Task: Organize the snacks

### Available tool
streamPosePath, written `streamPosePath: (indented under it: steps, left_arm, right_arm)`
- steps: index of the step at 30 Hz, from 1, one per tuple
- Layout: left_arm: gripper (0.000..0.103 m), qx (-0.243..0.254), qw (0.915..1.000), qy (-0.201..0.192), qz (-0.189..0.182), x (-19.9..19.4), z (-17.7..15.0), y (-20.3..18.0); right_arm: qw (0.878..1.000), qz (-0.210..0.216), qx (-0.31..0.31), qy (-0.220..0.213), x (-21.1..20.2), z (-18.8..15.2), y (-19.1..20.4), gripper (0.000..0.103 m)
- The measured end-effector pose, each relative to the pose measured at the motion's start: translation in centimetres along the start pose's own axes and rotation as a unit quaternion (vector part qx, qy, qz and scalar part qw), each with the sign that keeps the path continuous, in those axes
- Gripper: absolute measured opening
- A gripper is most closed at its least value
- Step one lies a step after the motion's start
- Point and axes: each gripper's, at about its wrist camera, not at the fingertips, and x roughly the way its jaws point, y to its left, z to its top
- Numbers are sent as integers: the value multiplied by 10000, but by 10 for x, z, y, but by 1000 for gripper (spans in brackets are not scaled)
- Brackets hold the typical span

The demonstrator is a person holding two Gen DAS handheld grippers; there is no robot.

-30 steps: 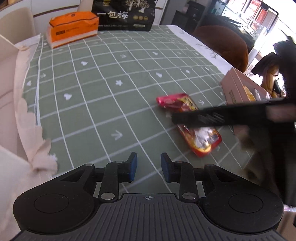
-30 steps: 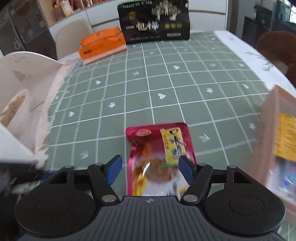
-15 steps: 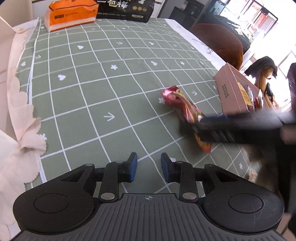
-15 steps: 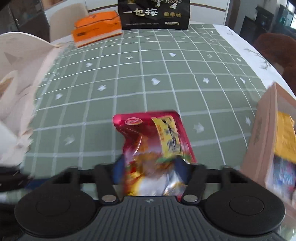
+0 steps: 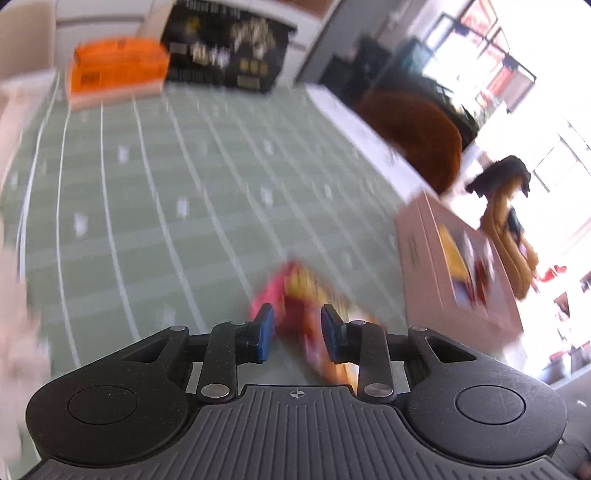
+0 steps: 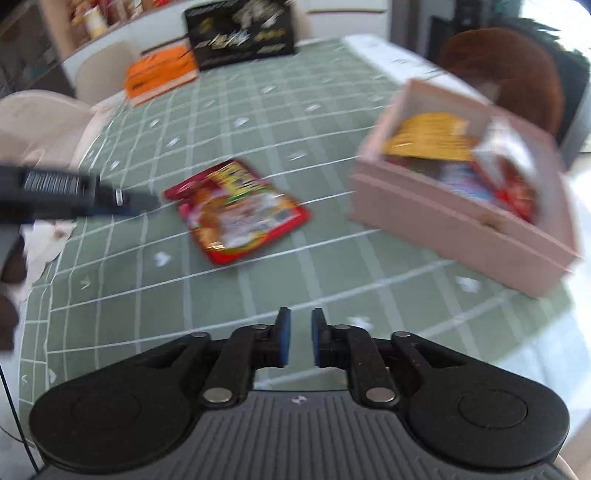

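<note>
A red snack packet (image 6: 236, 210) lies flat on the green checked tablecloth (image 6: 332, 258), apart from both grippers' pads. My right gripper (image 6: 298, 336) hangs well back from it, near the table's front, shut with nothing between its fingers. My left gripper (image 6: 144, 202) reaches in from the left, its tip at the packet's left corner. In the blurred left wrist view the left gripper (image 5: 297, 328) stands open, with the packet (image 5: 306, 291) showing just beyond and below the gap. A pink box (image 6: 461, 221) holding several snacks stands to the right of the packet.
An orange tissue pack (image 6: 159, 74) and a black printed box (image 6: 240, 33) stand at the table's far end. A cream carton with pale paper (image 6: 37, 122) sits at the left edge. A brown chair (image 6: 506, 70) stands behind the pink box (image 5: 421, 251).
The packet was between the right gripper's fingers; now it lies on the cloth ahead, and that gripper has shut and pulled back. The left gripper has swung toward the packet.
</note>
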Motion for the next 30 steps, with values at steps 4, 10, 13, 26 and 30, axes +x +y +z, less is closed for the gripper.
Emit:
streamPosePath:
  steps: [4, 10, 13, 26, 30]
  left_arm:
    - [32, 91, 9998, -16, 156, 44, 24, -4]
    - [31, 1030, 9935, 442, 176, 77, 11, -34]
    - [31, 1570, 9852, 649, -242, 78, -8, -55]
    - [30, 1052, 9838, 938, -1108, 29, -30, -52]
    - [30, 581, 9802, 1412, -1260, 35, -32, -23]
  right_arm:
    - [9976, -375, 542, -234, -21, -13, -38, 51]
    - [9945, -240, 1022, -8, -40, -48, -69, 54]
    - [9954, -319, 889, 143, -37, -66, -68, 57]
    - [9983, -91, 564, -143, -27, -52, -23, 60]
    - [9982, 195, 539, -163, -13, -43, -4, 60]
